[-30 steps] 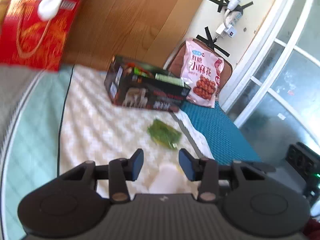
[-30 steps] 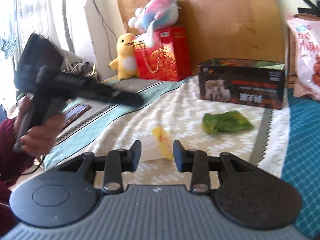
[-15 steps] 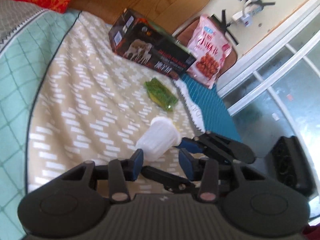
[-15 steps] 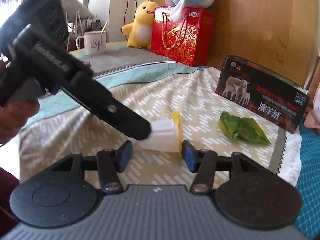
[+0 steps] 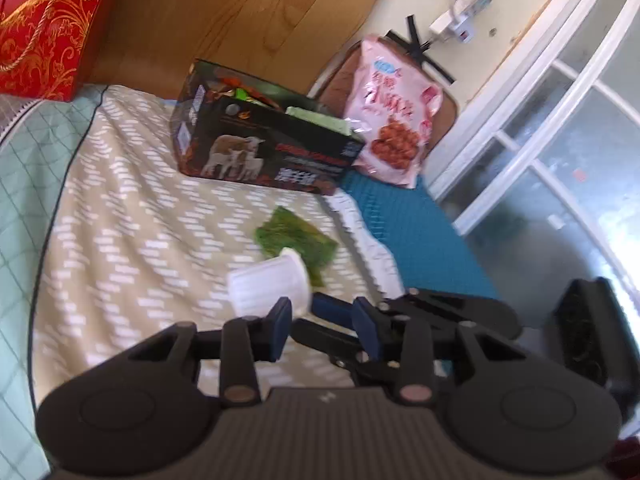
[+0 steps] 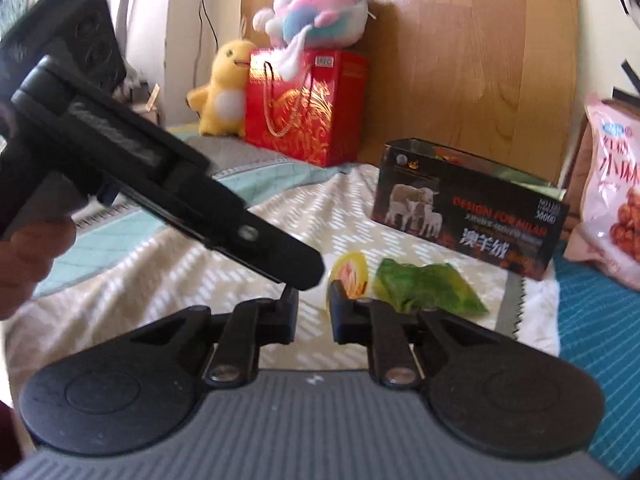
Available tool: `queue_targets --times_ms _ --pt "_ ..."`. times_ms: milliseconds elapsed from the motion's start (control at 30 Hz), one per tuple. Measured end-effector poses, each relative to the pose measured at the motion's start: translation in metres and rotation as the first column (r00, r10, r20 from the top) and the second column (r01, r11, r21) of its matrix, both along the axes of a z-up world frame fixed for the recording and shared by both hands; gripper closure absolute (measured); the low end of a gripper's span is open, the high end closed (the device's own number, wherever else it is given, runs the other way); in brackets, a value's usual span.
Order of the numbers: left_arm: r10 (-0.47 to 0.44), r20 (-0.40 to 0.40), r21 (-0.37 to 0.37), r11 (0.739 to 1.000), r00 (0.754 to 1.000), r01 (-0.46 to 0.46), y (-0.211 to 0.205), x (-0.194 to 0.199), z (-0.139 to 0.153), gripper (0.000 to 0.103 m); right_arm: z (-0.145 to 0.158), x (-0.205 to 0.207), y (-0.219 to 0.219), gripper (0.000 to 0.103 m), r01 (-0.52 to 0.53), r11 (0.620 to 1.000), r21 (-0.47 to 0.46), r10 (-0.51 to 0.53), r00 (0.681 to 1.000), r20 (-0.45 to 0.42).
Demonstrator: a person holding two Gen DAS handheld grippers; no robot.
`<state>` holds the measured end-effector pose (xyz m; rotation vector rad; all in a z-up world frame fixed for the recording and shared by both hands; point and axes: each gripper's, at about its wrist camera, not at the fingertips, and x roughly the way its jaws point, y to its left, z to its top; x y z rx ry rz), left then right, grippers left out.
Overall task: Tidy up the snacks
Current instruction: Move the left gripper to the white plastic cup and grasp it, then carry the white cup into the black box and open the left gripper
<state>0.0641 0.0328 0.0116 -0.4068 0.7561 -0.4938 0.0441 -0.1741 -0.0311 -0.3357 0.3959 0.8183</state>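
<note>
The dark box (image 5: 264, 148) sits upper centre, the green packet (image 5: 296, 240) just behind the white cup (image 5: 268, 288) — lying sideways at mid-frame, rim rightward, gripped by the right gripper (image 6: 314, 308); the left gripper (image 5: 322, 330) gapes empty.

The dark box (image 6: 468, 220) reads "DESIGN FOR MILAN" in red, "澳羊绒" in white below, and "36000" at its top right corner. The pink bag (image 6: 616, 200) carries large red Chinese characters, cut off and blurred.
</note>
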Motion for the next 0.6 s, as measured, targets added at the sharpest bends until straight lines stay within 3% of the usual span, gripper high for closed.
queue_targets --times_ms 100,233,400,500,600 --pt "0.020 0.002 -0.022 1.000 1.000 -0.020 0.014 0.001 -0.001 0.069 -0.004 0.002 -0.006 0.082 -0.017 1.000 -0.015 0.016 1.000 -0.026" --pt "0.085 -0.009 -0.052 0.995 0.996 -0.086 0.037 0.005 0.000 0.064 -0.004 0.009 -0.011 0.060 -0.007 1.000 -0.016 0.006 1.000 -0.025" --pt "0.064 -0.053 -0.068 0.995 0.997 -0.067 0.034 0.022 -0.012 0.064 -0.002 0.034 0.000 0.058 -0.024 1.000 0.002 0.024 0.997 -0.075" --pt "0.039 -0.107 -0.062 0.997 0.994 -0.045 0.025 0.036 -0.029 0.072 -0.008 0.045 0.014 0.058 -0.048 0.999 -0.012 0.047 0.993 -0.107" --pt "0.039 -0.075 -0.023 0.999 0.996 -0.040 0.021 0.039 -0.022 0.072 -0.005 0.044 0.018 0.059 -0.029 0.999 -0.022 0.027 0.997 -0.066"
